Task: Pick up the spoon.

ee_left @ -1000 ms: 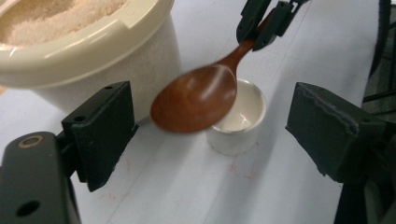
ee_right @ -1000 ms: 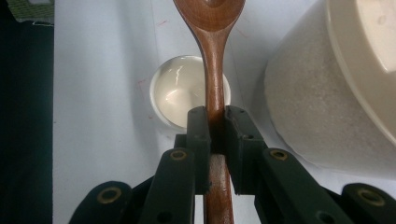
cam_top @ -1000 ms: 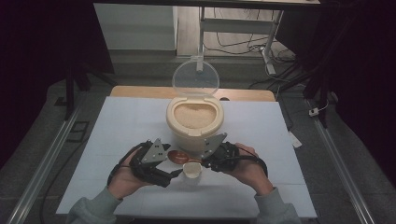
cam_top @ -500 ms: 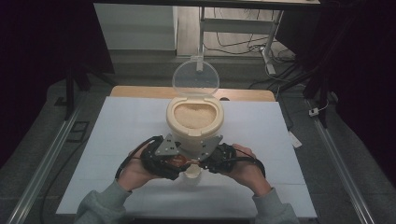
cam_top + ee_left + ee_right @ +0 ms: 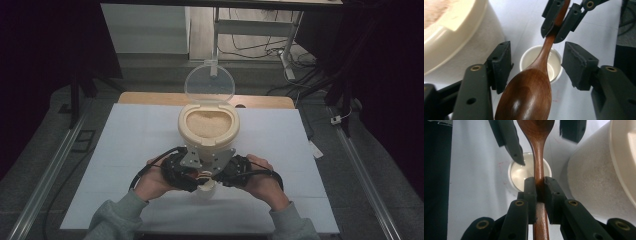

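A dark wooden spoon (image 5: 529, 100) hangs level over a small white cup (image 5: 555, 67) on the table. My right gripper (image 5: 539, 185) is shut on the spoon's handle (image 5: 538, 152), with the cup (image 5: 520, 173) below. The spoon's bowl lies between the jaws of my left gripper (image 5: 540, 65). Those jaws have just been closing, and both pads still stand clear of the wood. In the high view the left gripper (image 5: 192, 172) and right gripper (image 5: 226, 172) meet nose to nose in front of a cream container (image 5: 208, 125) of pale grains.
The container's clear round lid (image 5: 209, 85) stands open at its far side. Its cream wall (image 5: 594, 170) rises close beside the grippers. A white mat (image 5: 125, 150) covers the table, with bare room left and right of the hands.
My left hand has moved right until its gripper faces the right one, and its jaws have narrowed around the spoon's bowl. The right gripper has kept its grip and place.
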